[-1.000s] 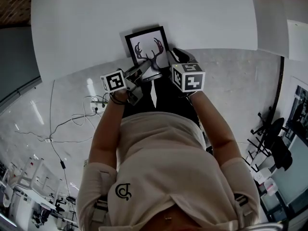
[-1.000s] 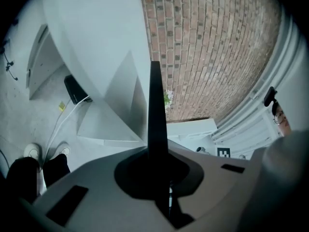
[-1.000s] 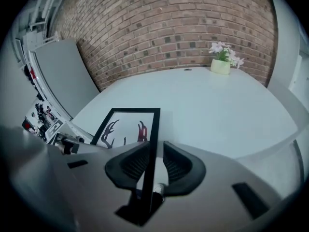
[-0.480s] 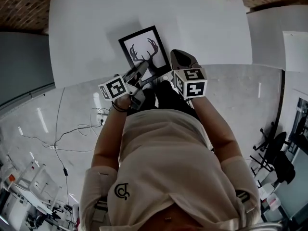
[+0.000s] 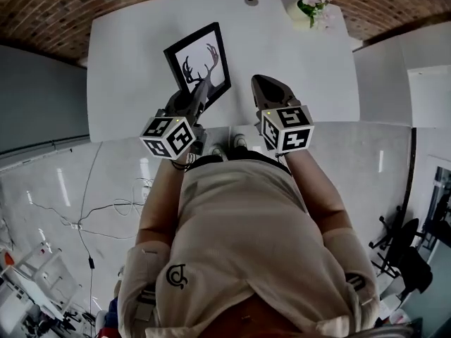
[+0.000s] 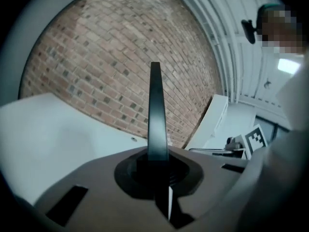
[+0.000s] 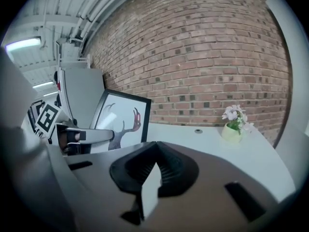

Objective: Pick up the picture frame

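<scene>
The picture frame (image 5: 199,62), black-edged with an antler print on white, is off the white table (image 5: 296,69) and tilted up. My left gripper (image 5: 199,96) is shut on its lower edge. In the left gripper view the frame (image 6: 155,115) shows edge-on as a dark upright bar rising from the closed jaws of the left gripper (image 6: 157,161). My right gripper (image 5: 264,90) hovers to the frame's right, shut on nothing. Its own view shows the right gripper (image 7: 154,170) with jaws together, and the frame (image 7: 120,120) and left gripper (image 7: 82,137) off to the left.
A small pot of pale flowers (image 5: 310,2) stands at the table's far right corner, by the brick wall (image 5: 63,13). A round hole (image 5: 251,0) sits at the table's far edge. Cables (image 5: 91,217) lie on the grey floor at left.
The frame went from lying flat on the table to lifted and tilted up in the left gripper. Both grippers rose, and the left one rolled. The right gripper now stands apart from the frame.
</scene>
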`<action>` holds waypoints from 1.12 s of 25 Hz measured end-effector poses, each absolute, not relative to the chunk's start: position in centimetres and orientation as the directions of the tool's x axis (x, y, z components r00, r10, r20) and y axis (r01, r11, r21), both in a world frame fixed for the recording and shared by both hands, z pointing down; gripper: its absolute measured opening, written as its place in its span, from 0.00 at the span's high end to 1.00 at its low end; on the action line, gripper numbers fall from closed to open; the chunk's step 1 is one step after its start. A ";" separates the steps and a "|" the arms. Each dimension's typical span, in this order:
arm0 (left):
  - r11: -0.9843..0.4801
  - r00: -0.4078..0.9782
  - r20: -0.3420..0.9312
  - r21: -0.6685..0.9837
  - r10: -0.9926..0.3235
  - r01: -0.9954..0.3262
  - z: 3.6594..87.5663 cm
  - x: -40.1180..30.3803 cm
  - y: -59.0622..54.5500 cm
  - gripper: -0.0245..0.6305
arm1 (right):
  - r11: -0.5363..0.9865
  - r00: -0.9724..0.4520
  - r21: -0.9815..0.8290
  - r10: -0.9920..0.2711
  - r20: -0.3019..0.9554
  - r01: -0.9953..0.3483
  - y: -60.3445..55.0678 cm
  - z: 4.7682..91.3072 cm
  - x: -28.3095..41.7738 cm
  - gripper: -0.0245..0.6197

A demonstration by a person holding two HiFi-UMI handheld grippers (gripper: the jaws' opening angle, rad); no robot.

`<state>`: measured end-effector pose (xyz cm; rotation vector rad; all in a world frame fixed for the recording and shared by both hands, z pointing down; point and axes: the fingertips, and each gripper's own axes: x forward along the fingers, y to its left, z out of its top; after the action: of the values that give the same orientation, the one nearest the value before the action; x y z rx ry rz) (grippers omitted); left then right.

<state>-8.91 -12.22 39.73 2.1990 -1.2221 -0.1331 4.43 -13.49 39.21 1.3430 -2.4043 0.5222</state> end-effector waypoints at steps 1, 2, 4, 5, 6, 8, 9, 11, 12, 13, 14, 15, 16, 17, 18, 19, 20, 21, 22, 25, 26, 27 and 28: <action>-0.404 0.551 0.192 0.497 -0.812 -0.768 38.7 -9.1 -12.8 0.93 | 0.490 -0.503 -0.153 -0.741 0.445 -0.858 -14.0 38.7 4.5 0.95; -0.417 0.535 0.183 0.442 -0.825 -0.794 37.6 -9.2 -13.2 0.93 | 0.495 -0.507 -0.151 -0.746 0.431 -0.856 -14.5 38.3 4.6 0.95; -0.426 0.505 0.161 0.359 -0.848 -0.830 35.7 -9.5 -14.2 0.93 | 0.505 -0.511 -0.131 -0.761 0.399 -0.853 -15.4 37.3 4.7 0.95; -0.422 0.488 0.150 0.329 -0.860 -0.845 34.7 -9.7 -14.6 0.93 | 0.510 -0.512 -0.116 -0.769 0.383 -0.852 -15.8 36.7 4.7 0.95; -0.413 0.468 0.140 0.303 -0.872 -0.859 33.8 -10.0 -15.1 0.93 | 0.515 -0.513 -0.100 -0.777 0.366 -0.851 -16.2 36.1 4.7 0.95; -0.385 0.424 0.120 0.252 -0.898 -0.888 32.1 -10.7 -15.9 0.93 | 0.522 -0.515 -0.077 -0.788 0.337 -0.849 -16.8 35.0 4.8 0.95; -0.372 0.403 0.108 0.228 -0.909 -0.900 31.3 -11.1 -16.2 0.93 | 0.524 -0.517 -0.072 -0.792 0.326 -0.848 -17.1 34.4 4.8 0.95; -0.353 0.372 0.082 0.181 -0.925 -0.918 29.6 -11.6 -16.6 0.93 | 0.530 -0.525 -0.072 -0.794 0.306 -0.845 -17.5 33.2 4.9 0.95; -0.348 0.362 0.071 0.153 -0.930 -0.925 28.7 -11.8 -16.7 0.93 | 0.534 -0.529 -0.070 -0.796 0.294 -0.843 -17.7 32.6 5.0 0.95; -0.344 0.353 0.063 0.120 -0.933 -0.931 27.9 -11.9 -16.8 0.93 | 0.537 -0.532 -0.065 -0.798 0.283 -0.841 -17.8 32.0 5.0 0.95; -0.339 0.345 0.056 0.087 -0.937 -0.937 27.2 -12.0 -16.9 0.93 | 0.540 -0.534 -0.060 -0.800 0.273 -0.840 -18.0 31.4 5.1 0.95; -0.333 0.335 0.051 0.052 -0.941 -0.942 26.5 -12.0 -16.9 0.93 | 0.542 -0.536 -0.056 -0.802 0.263 -0.838 -18.1 30.9 5.2 0.95; -0.324 0.324 0.045 0.016 -0.945 -0.946 25.9 -12.1 -16.9 0.93 | 0.544 -0.538 -0.052 -0.805 0.252 -0.838 -18.2 30.4 5.2 0.95; -0.312 0.311 0.037 -0.021 -0.950 -0.950 25.3 -12.1 -16.8 0.93 | 0.543 -0.537 -0.045 -0.809 0.238 -0.838 -18.3 29.8 5.3 0.95; -0.298 0.297 0.027 -0.058 -0.955 -0.953 24.7 -12.2 -16.8 0.93 | 0.541 -0.534 -0.034 -0.817 0.218 -0.840 -18.4 29.2 5.4 0.95; -0.284 0.283 0.017 -0.092 -0.959 -0.955 24.1 -12.3 -16.8 0.93 | 0.537 -0.530 -0.017 -0.826 0.193 -0.844 -18.5 28.5 5.5 0.95; -0.271 0.272 0.008 -0.120 -0.962 -0.955 23.6 -12.3 -16.8 0.93 | 0.532 -0.524 0.005 -0.835 0.167 -0.846 -18.6 27.8 5.6 0.95; -0.263 0.266 -0.001 -0.139 -0.964 -0.955 23.2 -12.3 -16.7 0.93 | 0.529 -0.520 0.029 -0.842 0.143 -0.848 -18.6 27.2 5.7 0.95; -0.259 0.263 -0.008 -0.150 -0.965 -0.954 22.8 -12.2 -16.7 0.93 | 0.526 -0.517 0.049 -0.847 0.123 -0.849 -18.6 26.7 5.9 0.95; -0.256 0.263 -0.023 -0.164 -0.964 -0.953 22.1 -12.0 -16.7 0.93 | 0.521 -0.515 0.081 -0.853 0.085 -0.850 -18.5 25.7 6.2 0.95; -0.254 0.262 -0.026 -0.165 -0.965 -0.953 21.9 -12.0 -16.7 0.93 | 0.519 -0.514 0.084 -0.854 0.077 -0.851 -18.6 25.5 6.3 0.95; -0.252 0.260 -0.028 -0.164 -0.965 -0.954 21.9 -12.0 -16.7 0.93 | 0.517 -0.512 0.085 -0.856 0.073 -0.852 -18.6 25.5 6.4 0.95; -0.252 0.259 -0.029 -0.160 -0.965 -0.955 21.9 -12.0 -16.7 0.93 | 0.515 -0.511 0.083 -0.857 0.071 -0.853 -18.6 25.5 6.5 0.95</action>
<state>-12.02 -16.69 21.86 2.6039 -2.0017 0.1237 6.55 -18.60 25.48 1.4966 -2.6437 -0.0561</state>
